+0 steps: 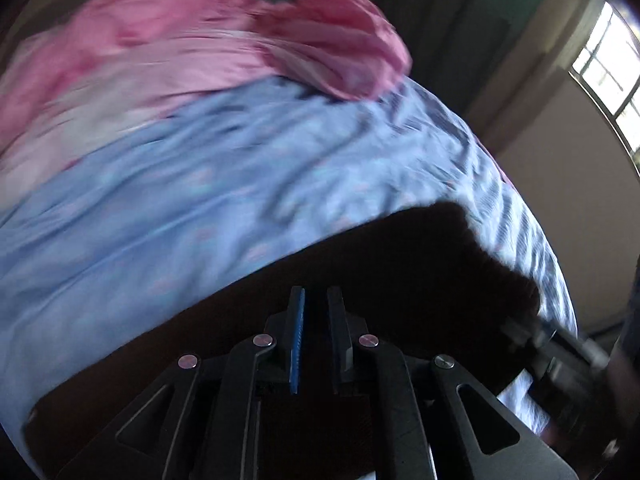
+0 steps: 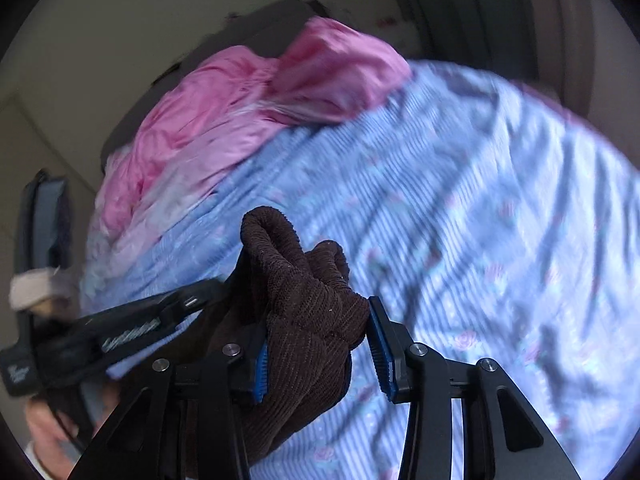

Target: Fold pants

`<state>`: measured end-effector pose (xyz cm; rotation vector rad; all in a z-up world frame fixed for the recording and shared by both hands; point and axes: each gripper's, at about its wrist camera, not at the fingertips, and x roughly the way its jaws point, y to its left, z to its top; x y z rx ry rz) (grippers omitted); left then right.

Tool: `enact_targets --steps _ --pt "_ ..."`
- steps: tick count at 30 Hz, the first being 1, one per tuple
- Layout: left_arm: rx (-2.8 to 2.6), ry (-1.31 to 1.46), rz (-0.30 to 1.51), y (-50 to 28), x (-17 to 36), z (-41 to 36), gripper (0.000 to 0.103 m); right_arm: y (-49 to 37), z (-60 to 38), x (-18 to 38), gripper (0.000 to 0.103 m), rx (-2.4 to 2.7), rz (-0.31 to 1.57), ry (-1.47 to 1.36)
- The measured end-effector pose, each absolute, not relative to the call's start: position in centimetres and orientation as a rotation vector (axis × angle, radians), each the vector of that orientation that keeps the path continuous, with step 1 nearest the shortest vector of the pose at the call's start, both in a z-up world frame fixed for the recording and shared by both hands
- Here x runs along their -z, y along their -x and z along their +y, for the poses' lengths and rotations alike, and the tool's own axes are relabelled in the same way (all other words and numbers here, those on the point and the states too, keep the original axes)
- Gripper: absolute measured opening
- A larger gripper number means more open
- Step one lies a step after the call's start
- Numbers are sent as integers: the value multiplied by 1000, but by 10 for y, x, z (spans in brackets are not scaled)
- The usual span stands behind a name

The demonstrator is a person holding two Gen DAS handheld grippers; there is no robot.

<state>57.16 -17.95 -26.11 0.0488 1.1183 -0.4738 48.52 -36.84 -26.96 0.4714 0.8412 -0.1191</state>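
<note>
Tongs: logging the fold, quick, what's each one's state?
Left tongs: nearly shut; grip cannot be told.
Right tongs: shut on brown pants.

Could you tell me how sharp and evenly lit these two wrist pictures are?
Left wrist view: bedsheet and pink cloth smeared by motion blur, pants nearly black in shadow, window blown out. Right wrist view: pants sharp, corduroy ribs readable, sheet blurred; both views fisheye-curved.
</note>
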Motion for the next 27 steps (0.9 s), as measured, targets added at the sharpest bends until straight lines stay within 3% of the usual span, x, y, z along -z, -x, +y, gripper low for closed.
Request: enact_targets --steps 12,27 --pt "70 147 1091 -444 204 46 11 -479 -212 169 42 64 799 38" --pt "78 253 1099 -436 199 164 14 -476 2 179 40 -107 851 263"
